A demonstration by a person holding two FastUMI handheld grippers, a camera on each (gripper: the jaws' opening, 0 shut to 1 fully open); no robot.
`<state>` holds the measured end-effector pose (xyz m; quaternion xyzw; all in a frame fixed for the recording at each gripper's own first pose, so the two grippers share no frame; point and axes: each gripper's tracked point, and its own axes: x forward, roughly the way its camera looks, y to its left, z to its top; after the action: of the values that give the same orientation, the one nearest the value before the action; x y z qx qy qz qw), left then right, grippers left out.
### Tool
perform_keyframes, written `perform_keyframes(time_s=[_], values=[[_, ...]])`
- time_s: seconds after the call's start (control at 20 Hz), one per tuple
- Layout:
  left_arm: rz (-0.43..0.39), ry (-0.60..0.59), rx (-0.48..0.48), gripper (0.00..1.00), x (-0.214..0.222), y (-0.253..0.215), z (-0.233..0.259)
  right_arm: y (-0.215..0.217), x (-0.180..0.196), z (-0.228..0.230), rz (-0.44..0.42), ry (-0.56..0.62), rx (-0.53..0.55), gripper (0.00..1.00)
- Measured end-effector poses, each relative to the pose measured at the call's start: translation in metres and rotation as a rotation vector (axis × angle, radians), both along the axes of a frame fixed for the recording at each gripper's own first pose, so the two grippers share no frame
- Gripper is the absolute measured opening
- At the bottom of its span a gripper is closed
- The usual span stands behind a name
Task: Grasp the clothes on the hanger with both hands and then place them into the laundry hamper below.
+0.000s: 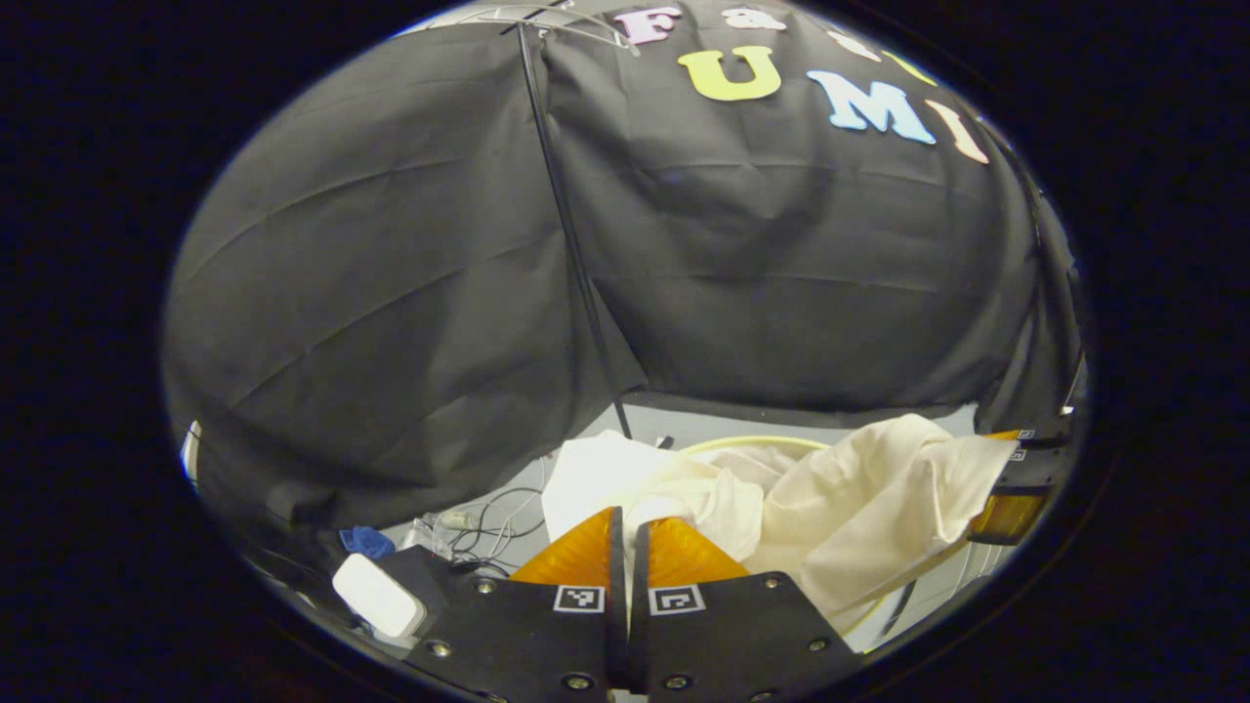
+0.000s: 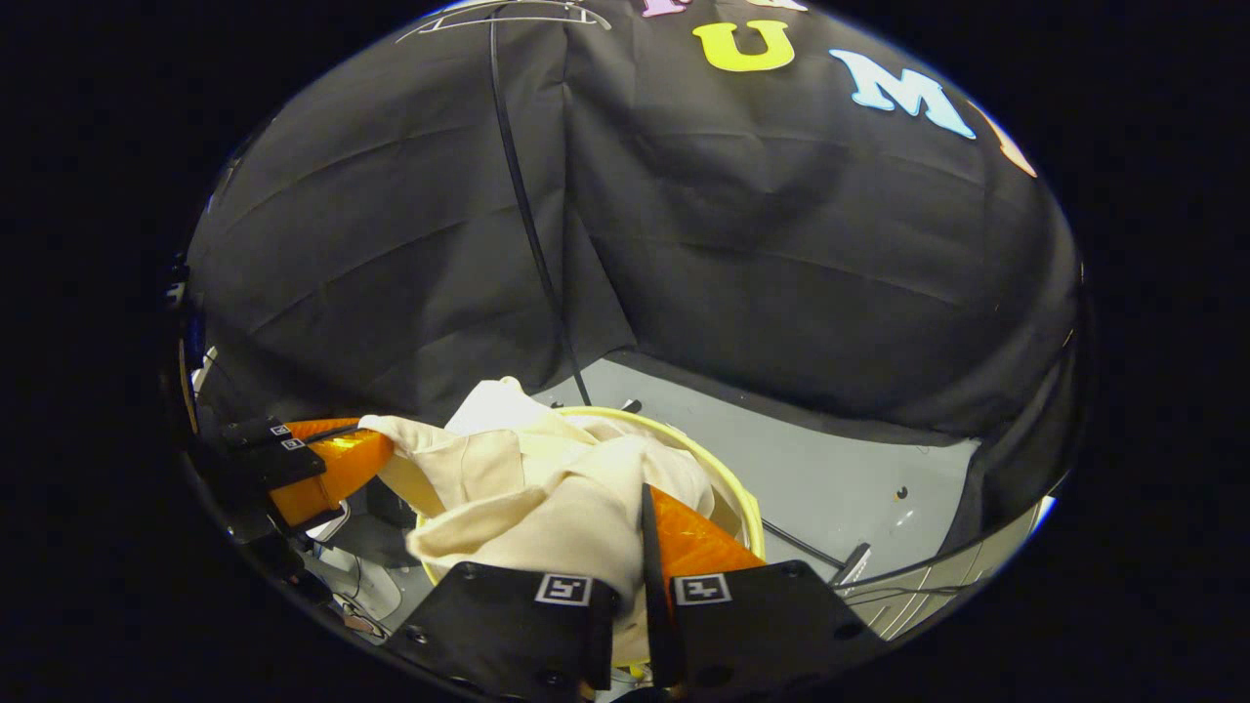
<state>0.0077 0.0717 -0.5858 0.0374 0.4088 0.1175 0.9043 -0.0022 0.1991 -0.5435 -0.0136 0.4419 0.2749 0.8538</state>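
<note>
We see both grippers clamped on the cream clothes [image 2: 547, 488] | left gripper [image 1: 625, 532], right gripper [image 2: 640, 532] | garment stretched between them, sagging over the laundry hamper [image 2: 728, 478] (directly beneath).

One cream-coloured cloth garment [image 1: 859, 508] is counted, bunched at the lower right of the left gripper view. One round pale-yellow hamper rim [image 2: 728, 478] is seen at the lower middle of the right gripper view. Two grippers are counted: the left gripper [image 1: 625, 537] at the bottom centre and the right gripper [image 2: 640, 527]. One thin metal hanger [image 2: 508, 15] is seen at the top, one thin black pole [image 1: 571, 244], one small white box [image 1: 379, 596] and one small blue cloth [image 1: 366, 540] at the lower left.
</note>
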Motion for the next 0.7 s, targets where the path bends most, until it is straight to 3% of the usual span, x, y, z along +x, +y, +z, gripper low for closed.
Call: perform_keyframes(time_s=[0.05, 0.1, 0.25, 0.35, 0.7], values=[[-0.003, 0.009, -0.019, 0.02, -0.001, -0.004, -0.003, -0.005, 0.0, 0.004, -0.006, 0.01, -0.003, 0.19], [-0.008, 0.011, -0.029, 0.05, -0.007, -0.01, 0.004, -0.012, -0.008, 0.006, -0.005, 0.019, -0.006, 0.31], [-0.019, -0.011, 0.018, 0.81, -0.015, -0.006, 0.04, -0.021, -0.015, 0.037, -0.004, -0.006, -0.003, 0.72], [-0.02, -0.039, 0.043, 0.81, -0.013, -0.002, 0.067, -0.029, -0.014, 0.062, -0.015, -0.044, -0.006, 1.0], [-0.039, -0.243, 0.067, 0.82, 0.005, 0.003, 0.22, -0.048, 0.01, 0.193, -0.116, -0.232, 0.061, 0.98]])
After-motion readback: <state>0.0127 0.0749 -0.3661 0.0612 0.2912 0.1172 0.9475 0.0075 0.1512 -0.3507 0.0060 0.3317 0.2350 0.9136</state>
